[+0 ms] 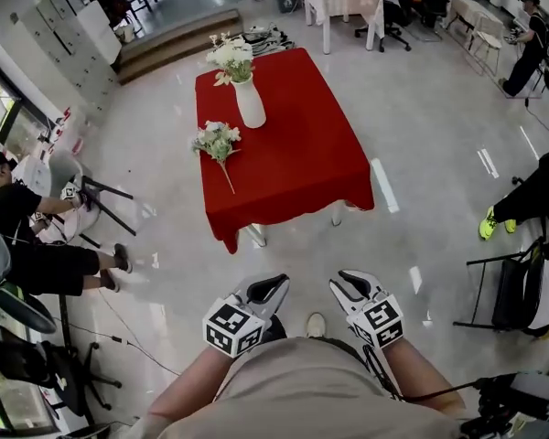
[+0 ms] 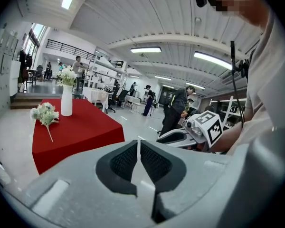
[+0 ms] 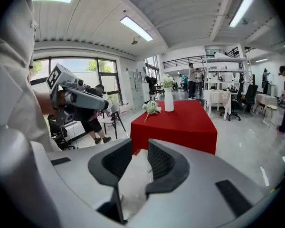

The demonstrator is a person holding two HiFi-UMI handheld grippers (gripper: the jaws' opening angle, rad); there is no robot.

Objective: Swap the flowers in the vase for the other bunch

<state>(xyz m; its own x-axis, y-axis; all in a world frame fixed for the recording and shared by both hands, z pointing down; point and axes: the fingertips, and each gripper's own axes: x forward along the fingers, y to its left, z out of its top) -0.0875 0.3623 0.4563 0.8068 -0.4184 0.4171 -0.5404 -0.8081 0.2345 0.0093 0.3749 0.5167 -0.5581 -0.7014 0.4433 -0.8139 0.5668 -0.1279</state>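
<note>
Red-clothed desk (image 1: 302, 154) stands well ahead: loose bunch (image 1: 217, 141) lies at its left, near the white vase (image 1: 250, 103) holding flowers (image 1: 231, 58). Left claw (image 1: 267, 291) shut and empty; right claw (image 1: 352, 288) parted, empty. Risk: any sideways tug on stems could topple the narrow vase.

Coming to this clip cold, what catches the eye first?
A red table stands mid-floor ahead of the person. On it a white vase holds flowers, with a second bunch lying loose beside it. Short of the table, the left hand-held gripper is shut and the right hand-held gripper open, both empty.
</note>
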